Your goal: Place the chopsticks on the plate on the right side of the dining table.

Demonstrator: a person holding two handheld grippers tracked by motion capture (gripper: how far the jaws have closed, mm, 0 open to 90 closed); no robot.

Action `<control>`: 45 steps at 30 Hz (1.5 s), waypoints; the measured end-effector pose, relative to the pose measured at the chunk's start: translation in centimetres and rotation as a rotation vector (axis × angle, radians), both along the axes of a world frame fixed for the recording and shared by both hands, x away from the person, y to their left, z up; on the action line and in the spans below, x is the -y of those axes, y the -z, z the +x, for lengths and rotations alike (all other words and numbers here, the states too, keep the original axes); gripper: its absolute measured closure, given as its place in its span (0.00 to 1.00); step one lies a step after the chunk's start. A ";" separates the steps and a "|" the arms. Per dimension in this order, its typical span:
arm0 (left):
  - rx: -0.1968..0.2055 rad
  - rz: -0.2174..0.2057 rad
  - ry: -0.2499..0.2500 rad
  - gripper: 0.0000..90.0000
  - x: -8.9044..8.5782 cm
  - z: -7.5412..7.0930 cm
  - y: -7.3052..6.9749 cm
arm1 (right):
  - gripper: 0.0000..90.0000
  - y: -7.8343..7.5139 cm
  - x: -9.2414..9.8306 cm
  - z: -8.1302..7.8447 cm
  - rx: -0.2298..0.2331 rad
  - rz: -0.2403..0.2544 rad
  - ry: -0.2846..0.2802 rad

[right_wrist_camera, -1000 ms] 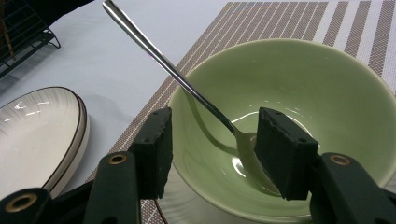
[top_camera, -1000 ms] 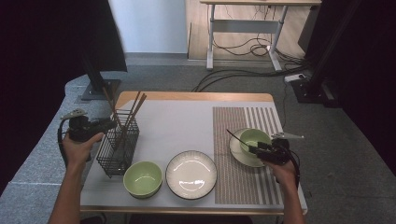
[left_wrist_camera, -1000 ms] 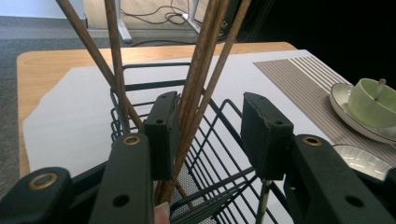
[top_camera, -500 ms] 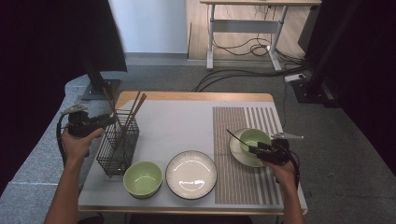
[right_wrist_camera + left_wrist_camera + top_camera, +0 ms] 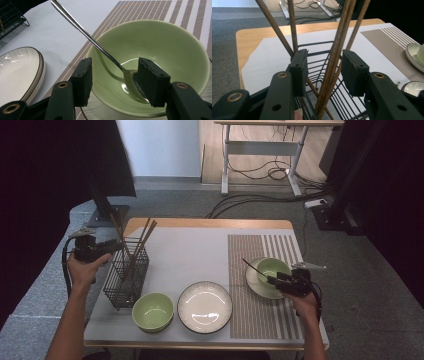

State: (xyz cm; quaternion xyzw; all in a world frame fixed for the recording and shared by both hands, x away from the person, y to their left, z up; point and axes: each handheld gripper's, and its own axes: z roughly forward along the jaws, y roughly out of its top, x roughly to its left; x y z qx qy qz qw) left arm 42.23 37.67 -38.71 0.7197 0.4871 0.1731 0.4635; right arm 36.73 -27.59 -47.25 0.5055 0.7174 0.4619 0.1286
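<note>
Left hand-held gripper (image 5: 323, 68), five chopsticks (image 5: 334, 57), two green bowls (image 5: 153, 312)

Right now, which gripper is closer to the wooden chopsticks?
Left. The left gripper has its open jaws around the chopsticks in the wire basket. The right gripper is far across the table, at the green bowl with the spoon.

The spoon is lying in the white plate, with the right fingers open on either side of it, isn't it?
Not the white plate. The right gripper view shows the spoon resting in the green bowl, with the right fingers open on either side of it.
</note>
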 end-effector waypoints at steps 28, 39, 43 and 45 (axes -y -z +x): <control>0.004 -0.015 -0.031 0.65 0.5 2.6 0.2 | 0.51 0.3 0.4 0.0 -0.008 0.007 -0.005; 0.008 -0.016 -0.045 0.65 0.4 3.4 0.2 | 0.51 0.3 0.5 0.0 -0.010 0.004 -0.002; 0.003 -0.011 -0.044 0.65 0.5 3.7 0.3 | 0.51 0.3 0.6 0.0 -0.008 0.007 0.000; -0.001 -0.016 -0.050 0.65 0.5 4.0 0.4 | 0.51 0.3 0.7 0.0 -0.009 0.008 0.001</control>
